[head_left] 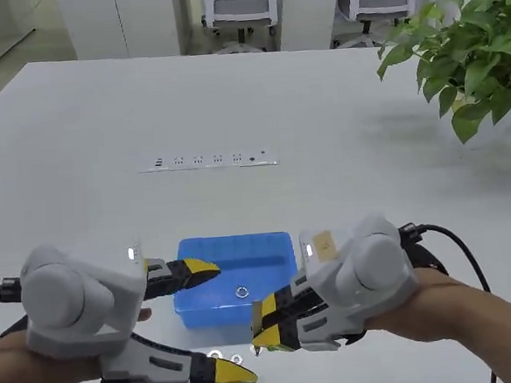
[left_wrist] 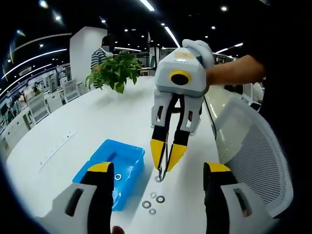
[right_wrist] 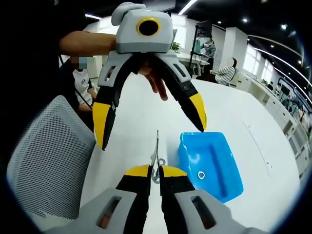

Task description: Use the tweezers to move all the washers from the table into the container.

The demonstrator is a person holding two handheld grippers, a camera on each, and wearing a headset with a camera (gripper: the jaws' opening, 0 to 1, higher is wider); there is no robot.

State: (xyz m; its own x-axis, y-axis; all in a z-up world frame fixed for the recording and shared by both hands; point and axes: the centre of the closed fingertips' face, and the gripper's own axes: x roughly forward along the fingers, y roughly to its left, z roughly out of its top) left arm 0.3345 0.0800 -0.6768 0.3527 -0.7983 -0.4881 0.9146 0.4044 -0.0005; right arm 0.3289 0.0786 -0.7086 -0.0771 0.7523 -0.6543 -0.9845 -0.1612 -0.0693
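We have the right gripper (left_wrist: pixel 166 158) clamped tight on the tweezers (right_wrist: pixel 156 146). The left gripper (head_left: pixel 217 326) hangs wide open, holding nothing, at the lower left of the head view.

The tweezers' long axis carries on from the right jaws. It runs straight up the middle of the right gripper view and near vertical in the left gripper view, with the tips pointing down at the table (head_left: pixel 233 114) at lower centre. The tips sit at a washer (left_wrist: pixel 158 179) just right of the container (left_wrist: pixel 124 156); we cannot tell whether they grip it. More washers (left_wrist: pixel 160 199) lie loose near the bottom of that view. Another washer (left_wrist: pixel 118 177) lies inside the container at lower left.

Our worry is that a washer is thin, flat and slick. Hard tips may skate off its rim and flick it across the table, or drop it short of the container wall. The tweezers could also twist in the jaws if we press down on them.
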